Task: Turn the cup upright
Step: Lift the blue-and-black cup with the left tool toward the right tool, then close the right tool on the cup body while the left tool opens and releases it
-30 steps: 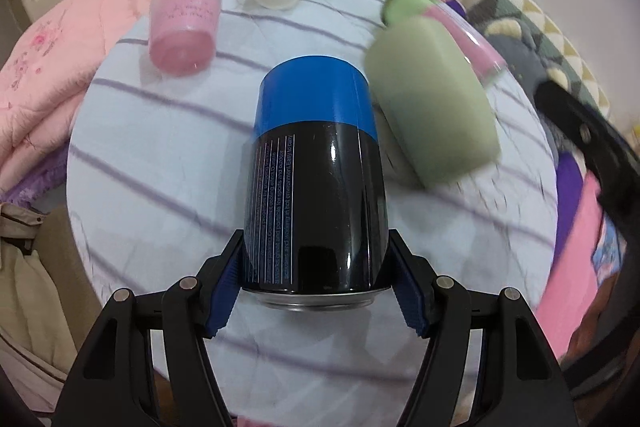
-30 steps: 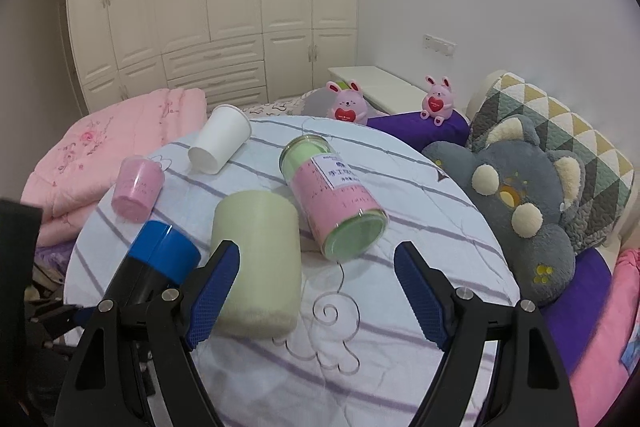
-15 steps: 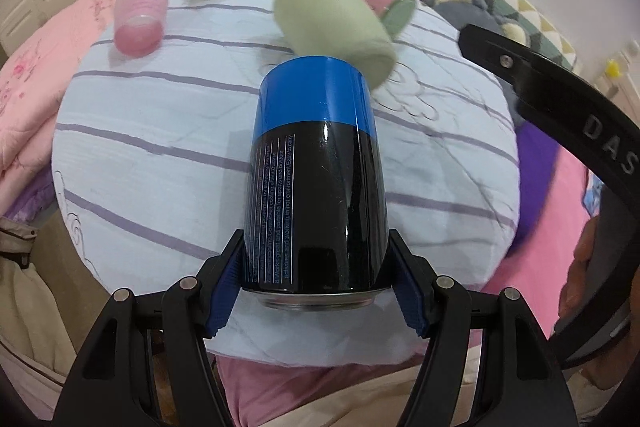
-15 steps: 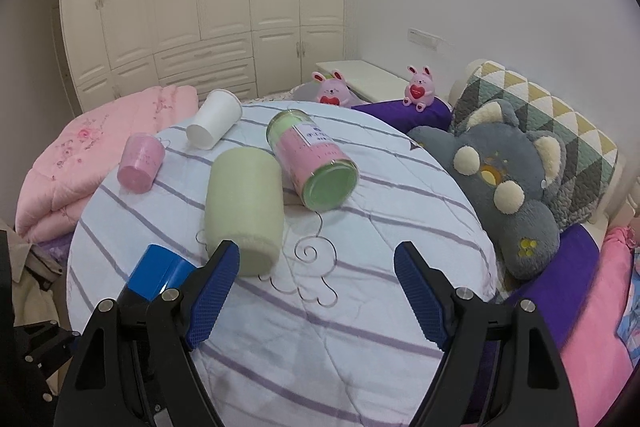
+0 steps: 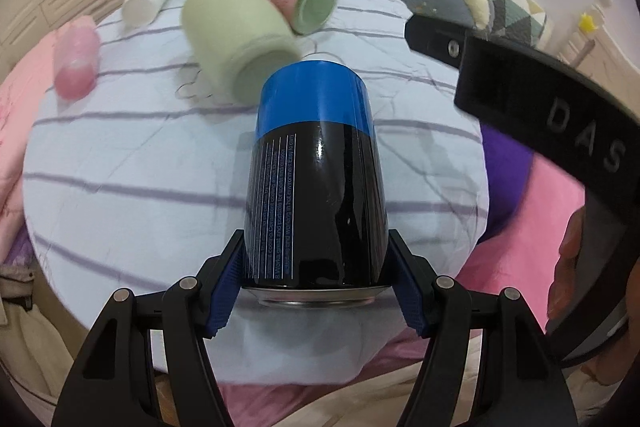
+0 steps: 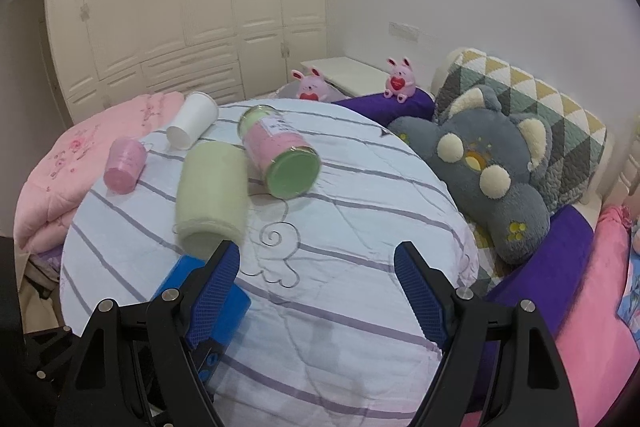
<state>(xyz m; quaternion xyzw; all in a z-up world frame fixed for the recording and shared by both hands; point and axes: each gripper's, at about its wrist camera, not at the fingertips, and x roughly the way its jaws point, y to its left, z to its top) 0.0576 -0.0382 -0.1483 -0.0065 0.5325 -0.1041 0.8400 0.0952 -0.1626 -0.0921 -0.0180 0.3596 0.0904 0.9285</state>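
Note:
My left gripper [image 5: 316, 287] is shut on a black cup with a blue band [image 5: 316, 183], held by its metal-rimmed end above the near edge of the round striped table [image 5: 120, 195]. The cup's blue end [image 6: 224, 303] shows low left in the right wrist view, partly behind my right gripper's left finger. My right gripper [image 6: 316, 287] is open and empty above the table's near side. Its black body [image 5: 560, 115] crosses the right of the left wrist view.
On the table lie a pale green cup [image 6: 212, 195], a pink-and-green jar [image 6: 280, 151], a white paper cup [image 6: 192, 119] and a small pink cup [image 6: 124, 163]. A grey plush [image 6: 492, 171] and pillows sit to the right. Pink bedding [image 6: 56, 167] lies left.
My left gripper has carried the black cup back and to the right, toward the table's near edge. My right gripper has drawn back and risen a little; it stays open.

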